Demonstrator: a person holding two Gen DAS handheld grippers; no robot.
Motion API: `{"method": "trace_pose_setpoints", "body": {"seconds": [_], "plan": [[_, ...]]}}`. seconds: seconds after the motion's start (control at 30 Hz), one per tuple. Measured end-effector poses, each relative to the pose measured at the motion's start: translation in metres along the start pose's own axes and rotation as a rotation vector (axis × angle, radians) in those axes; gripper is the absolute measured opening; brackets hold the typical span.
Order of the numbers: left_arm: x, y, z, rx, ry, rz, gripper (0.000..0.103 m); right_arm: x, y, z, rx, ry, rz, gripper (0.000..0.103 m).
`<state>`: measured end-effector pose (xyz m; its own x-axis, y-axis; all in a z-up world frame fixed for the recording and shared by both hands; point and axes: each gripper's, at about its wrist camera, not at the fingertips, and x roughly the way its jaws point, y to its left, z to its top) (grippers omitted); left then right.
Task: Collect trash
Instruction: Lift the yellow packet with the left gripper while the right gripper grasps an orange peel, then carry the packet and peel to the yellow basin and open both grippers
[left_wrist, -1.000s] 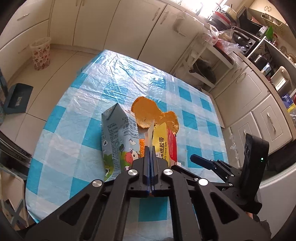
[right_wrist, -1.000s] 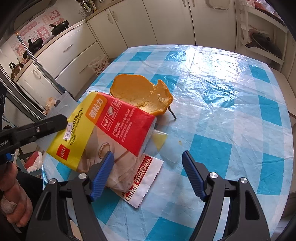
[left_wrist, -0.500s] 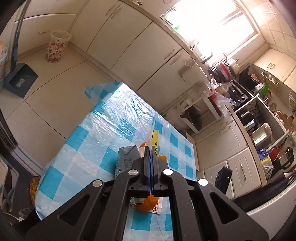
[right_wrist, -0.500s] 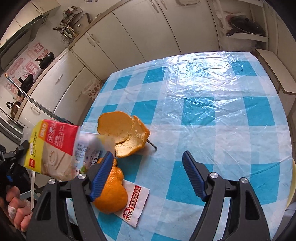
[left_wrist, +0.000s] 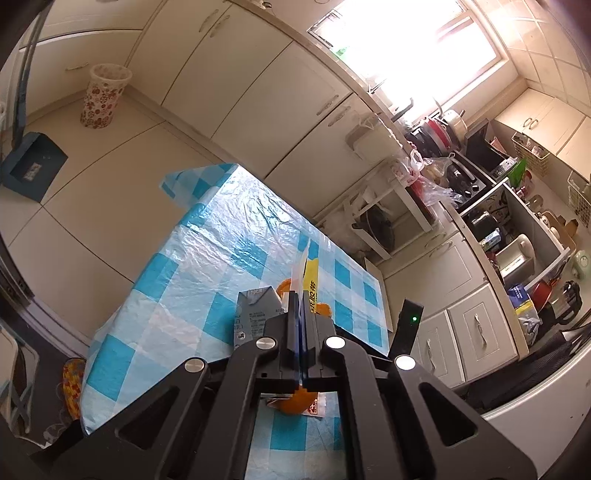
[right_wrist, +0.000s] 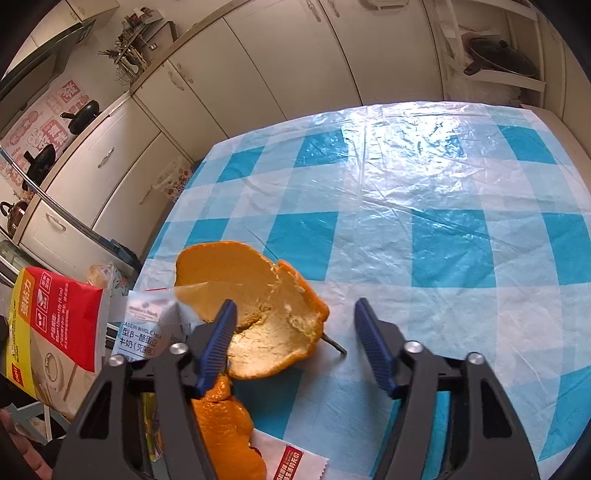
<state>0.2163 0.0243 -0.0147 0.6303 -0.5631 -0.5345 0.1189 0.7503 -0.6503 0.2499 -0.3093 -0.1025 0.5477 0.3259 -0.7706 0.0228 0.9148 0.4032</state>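
Change: red-and-yellow packet (right_wrist: 51, 328) now raised clear of the table (right_wrist: 443, 192), at far left of right wrist view.
Left gripper (left_wrist: 301, 314): clamped on packet edge, held high above table, angled down.
Right gripper (right_wrist: 293, 332): jaws wide, poised over orange peel (right_wrist: 266, 306), lower centre.
Milk carton (left_wrist: 255, 310): on table beside peel.

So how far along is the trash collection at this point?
Early. No item visibly binned. In hand: left gripper shut on the red-yellow packet, lifted off the table. Right gripper open above the orange peel. Left: peel, milk carton, white wrapper, floral bin.
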Motion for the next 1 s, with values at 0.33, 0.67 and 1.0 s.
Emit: {"method": "trace_pose_setpoints", "body": {"seconds": [0.33,0.67,1.0], "plan": [[0.01,-0.049,-0.018,0.134,0.018,-0.037,0.001,-0.069,-0.024,0.0,0.0,-0.152,-0.049,0.02],[0.027,-0.102,-0.039,0.216,0.042,-0.084,0.001,-0.151,-0.086,-0.016,0.073,-0.25,-0.1,0.02],[0.063,-0.181,-0.081,0.275,0.125,-0.163,0.001,-0.22,-0.169,-0.05,0.167,-0.339,-0.255,0.02]]}}
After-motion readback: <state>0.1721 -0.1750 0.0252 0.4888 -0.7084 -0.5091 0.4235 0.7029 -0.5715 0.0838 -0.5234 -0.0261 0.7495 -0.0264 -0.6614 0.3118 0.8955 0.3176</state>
